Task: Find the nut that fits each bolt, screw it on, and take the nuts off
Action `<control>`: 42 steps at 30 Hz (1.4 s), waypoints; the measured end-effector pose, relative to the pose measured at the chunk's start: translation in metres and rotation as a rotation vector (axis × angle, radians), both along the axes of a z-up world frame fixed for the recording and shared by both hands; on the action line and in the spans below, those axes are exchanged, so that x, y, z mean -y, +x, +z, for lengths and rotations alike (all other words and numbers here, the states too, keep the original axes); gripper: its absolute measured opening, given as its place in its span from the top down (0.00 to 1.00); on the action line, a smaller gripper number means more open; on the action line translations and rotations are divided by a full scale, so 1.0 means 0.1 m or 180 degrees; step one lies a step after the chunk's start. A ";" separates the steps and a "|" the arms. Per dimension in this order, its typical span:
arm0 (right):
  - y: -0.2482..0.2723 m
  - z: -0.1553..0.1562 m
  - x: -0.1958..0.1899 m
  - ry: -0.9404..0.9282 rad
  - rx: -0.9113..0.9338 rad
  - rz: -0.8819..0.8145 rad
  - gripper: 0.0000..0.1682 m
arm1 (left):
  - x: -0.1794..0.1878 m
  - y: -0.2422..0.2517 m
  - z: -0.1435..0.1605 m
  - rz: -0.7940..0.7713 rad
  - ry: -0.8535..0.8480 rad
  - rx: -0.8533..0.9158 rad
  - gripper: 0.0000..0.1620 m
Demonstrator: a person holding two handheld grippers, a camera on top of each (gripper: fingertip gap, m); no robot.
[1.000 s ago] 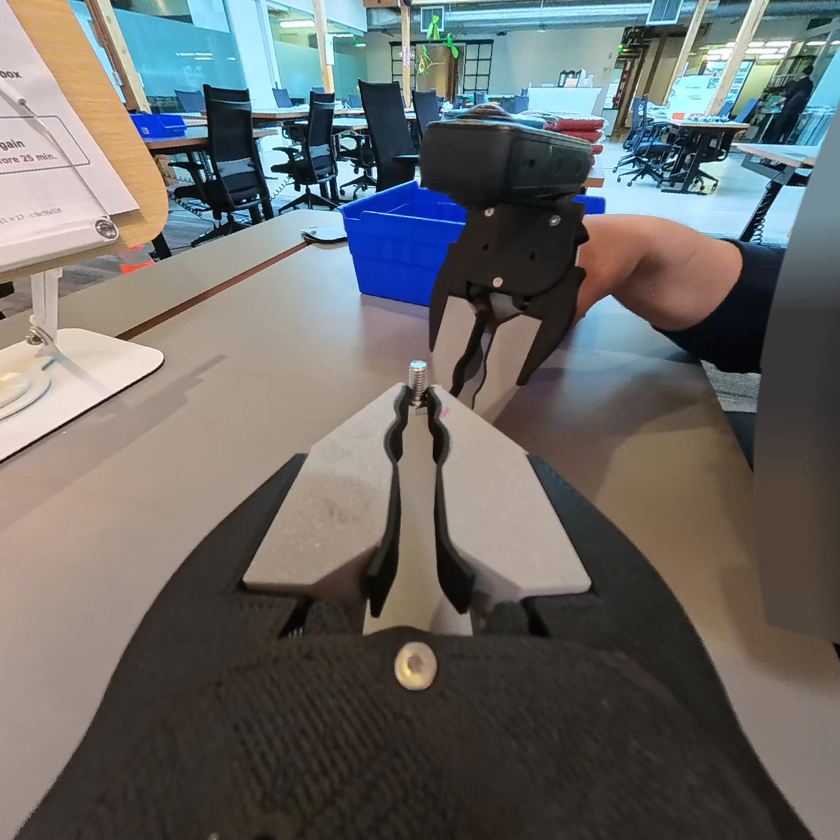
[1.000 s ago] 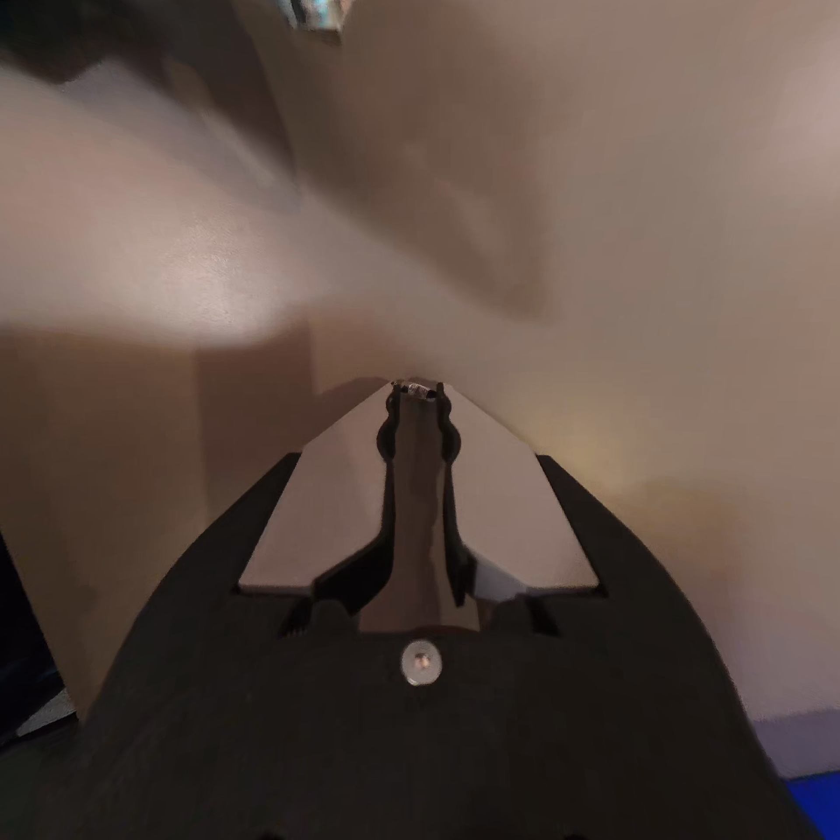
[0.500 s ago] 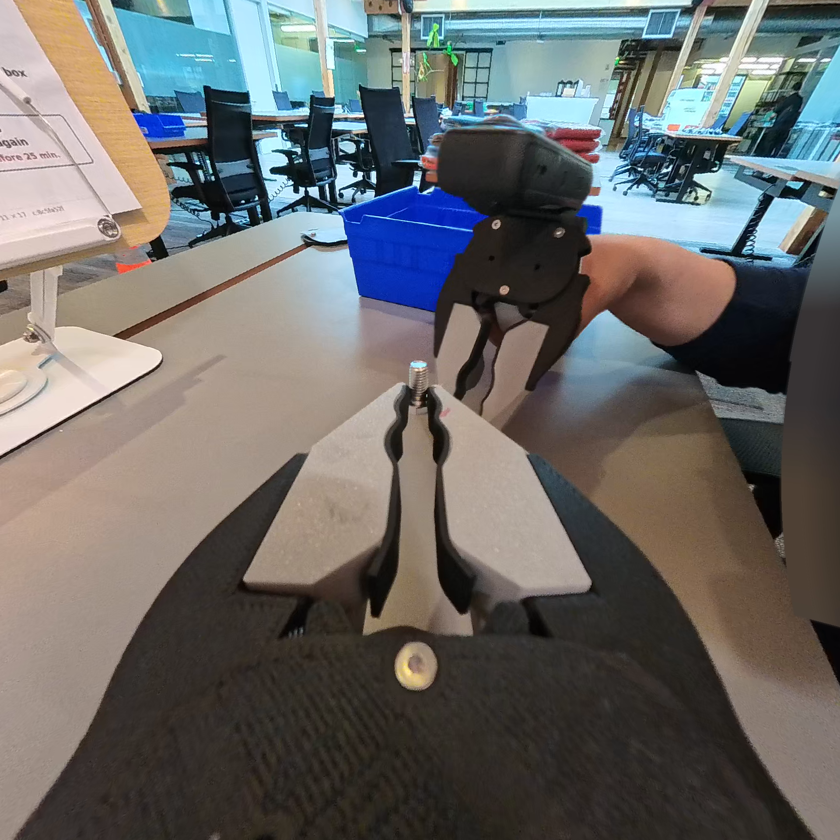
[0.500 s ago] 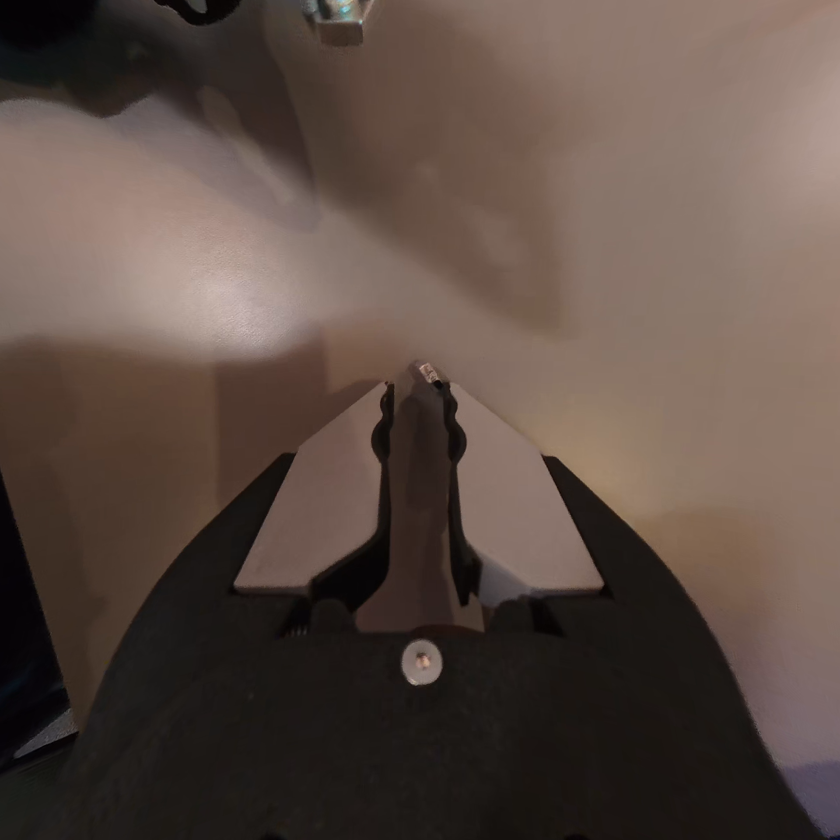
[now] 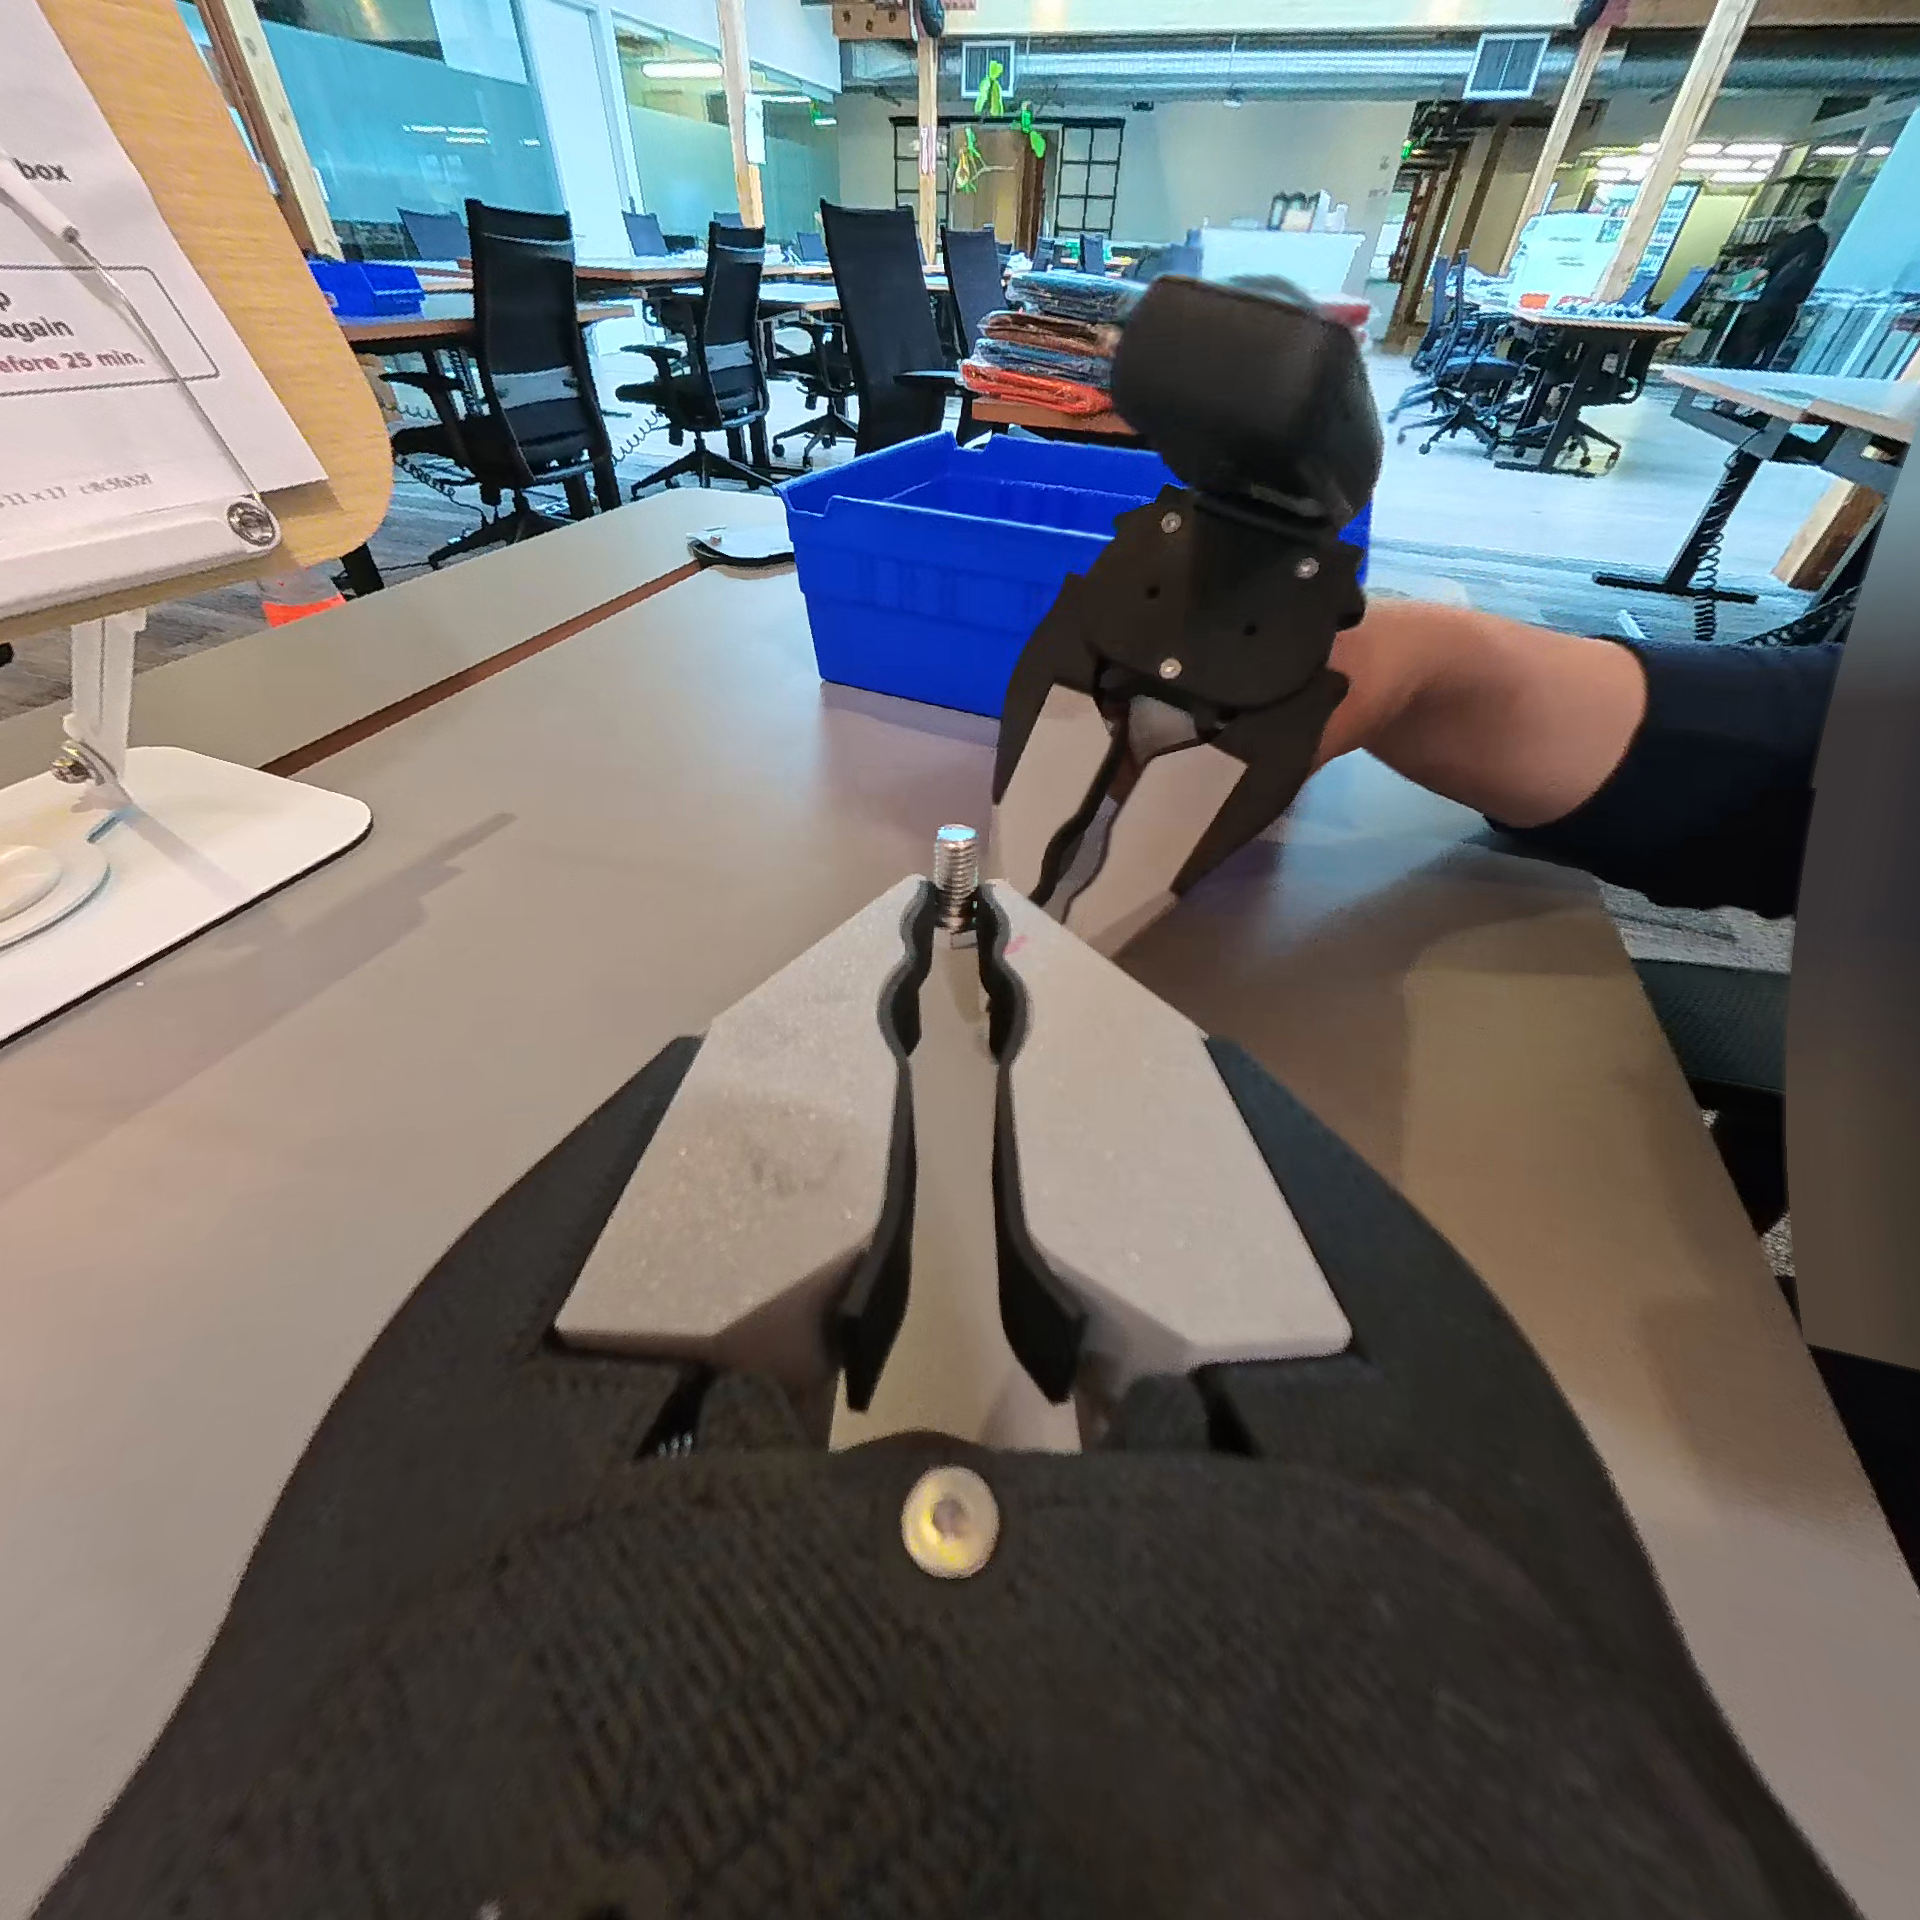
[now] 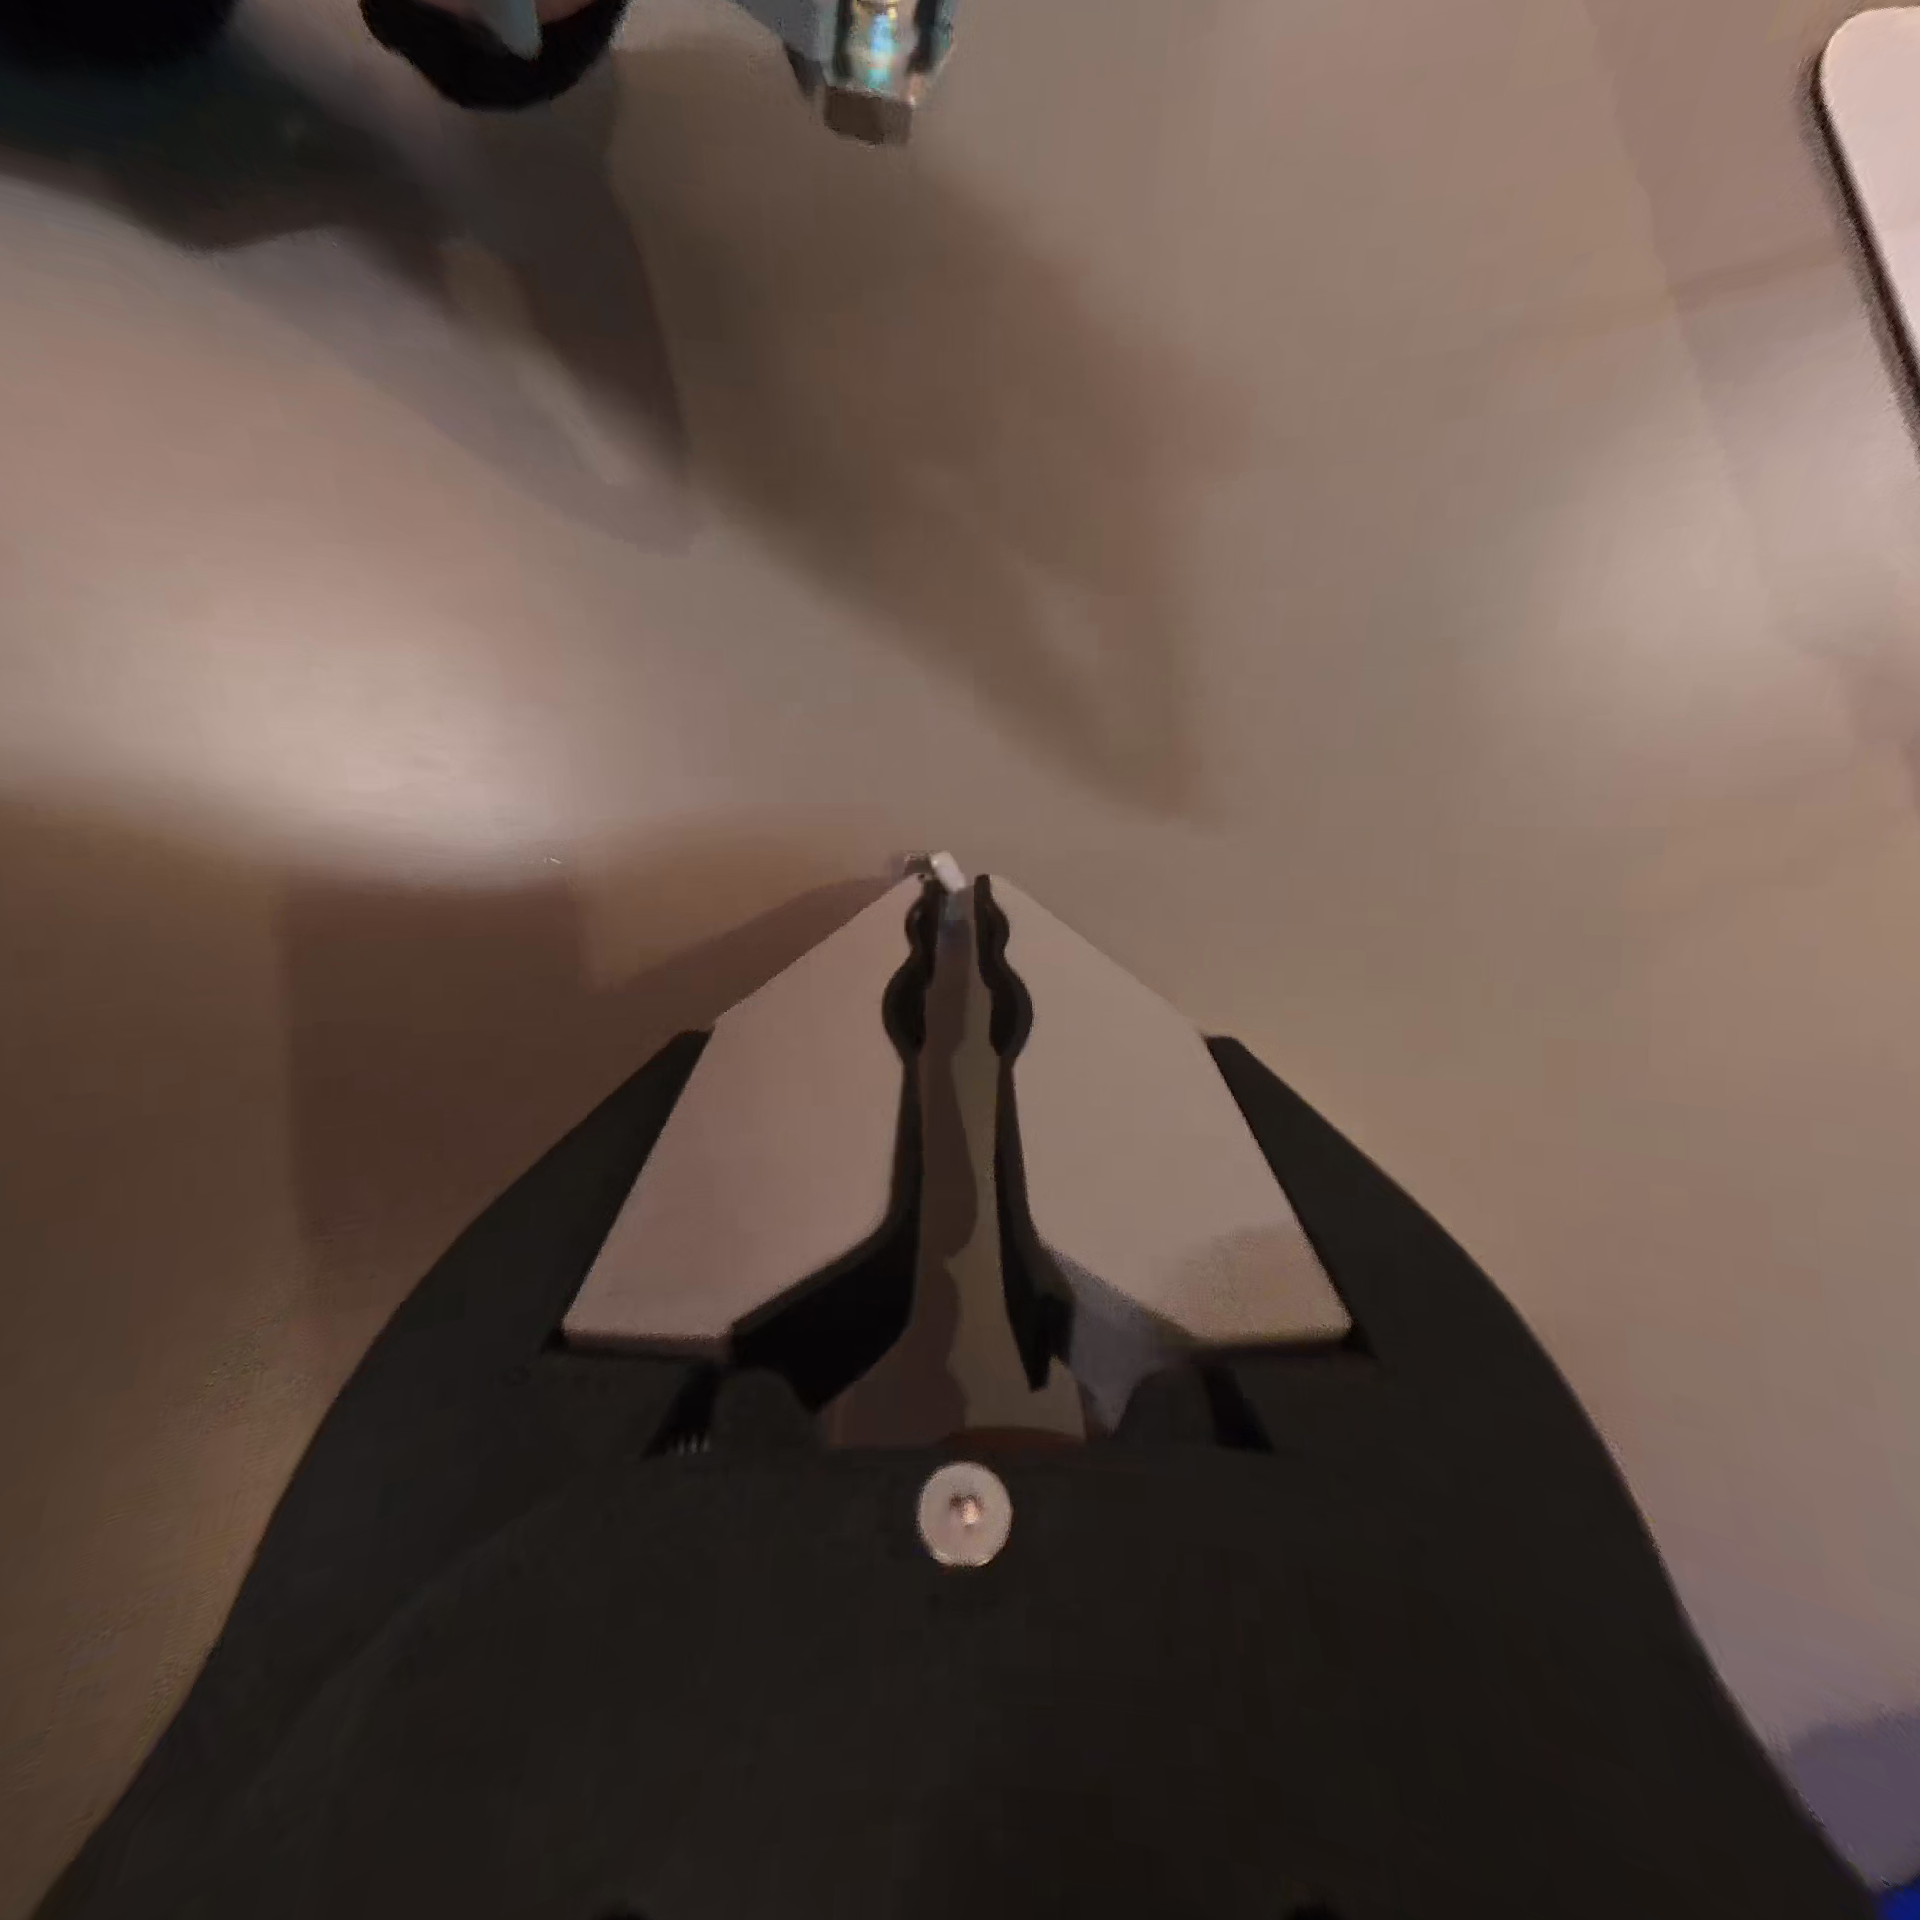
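Observation:
My left gripper (image 5: 954,920) is shut on a silver bolt (image 5: 954,857), whose threaded end stands upright above the fingertips, over the grey table (image 5: 623,790). My right gripper (image 6: 948,883) points steeply down at the table and is shut on a small silver nut (image 6: 940,865) at its very tips. In the left wrist view the right gripper (image 5: 1101,883) hangs just right of and behind the bolt, held by a hand. In the right wrist view the bolt (image 6: 871,78) shows blurred at the top edge, apart from the nut.
A blue bin (image 5: 935,592) stands behind the grippers. A white stand base (image 5: 177,852) with a paper sign is at the left. A grey panel (image 5: 1860,831) blocks the right side. A white edge (image 6: 1881,208) shows at the top right.
The right gripper has shifted right and tilted, and its fingers have narrowed on the nut. The bolt has come further into the right wrist view. The left gripper holds still.

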State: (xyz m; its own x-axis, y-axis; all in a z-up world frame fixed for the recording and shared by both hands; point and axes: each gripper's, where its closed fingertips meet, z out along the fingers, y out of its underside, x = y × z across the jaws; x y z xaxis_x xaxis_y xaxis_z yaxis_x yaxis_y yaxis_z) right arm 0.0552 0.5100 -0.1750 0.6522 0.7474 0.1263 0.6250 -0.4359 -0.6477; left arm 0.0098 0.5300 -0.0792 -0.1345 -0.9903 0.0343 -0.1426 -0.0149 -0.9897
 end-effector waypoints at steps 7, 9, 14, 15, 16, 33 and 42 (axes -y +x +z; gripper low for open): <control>-0.02 -0.10 -0.06 -0.0211 -0.0164 -0.0098 1.00 | 0.01 0.01 -0.01 -0.0016 0.0003 -0.0018 0.97; 0.00 -0.08 -0.05 -0.0202 -0.0177 -0.0128 0.98 | 0.01 0.00 0.00 -0.0009 0.0001 -0.0008 0.97; 0.09 0.04 -0.13 -0.0064 -0.0327 -0.0372 0.94 | -0.01 -0.01 0.02 0.0002 -0.0003 0.0015 0.97; 0.12 0.04 -0.13 -0.0068 -0.0333 -0.0422 0.93 | 0.00 -0.01 0.02 -0.0001 0.0001 0.0016 0.97; 0.15 0.04 -0.14 -0.0063 -0.0331 -0.0460 0.93 | 0.00 -0.01 0.02 -0.0007 0.0004 0.0022 0.97; 0.13 -0.04 -0.21 0.0169 -0.0214 -0.0077 0.89 | 0.03 -0.01 0.03 -0.0046 -0.0002 0.0034 0.97; 0.08 -0.10 -0.22 0.0134 -0.0169 0.0001 0.93 | 0.05 -0.01 0.02 -0.0089 0.0000 0.0029 0.97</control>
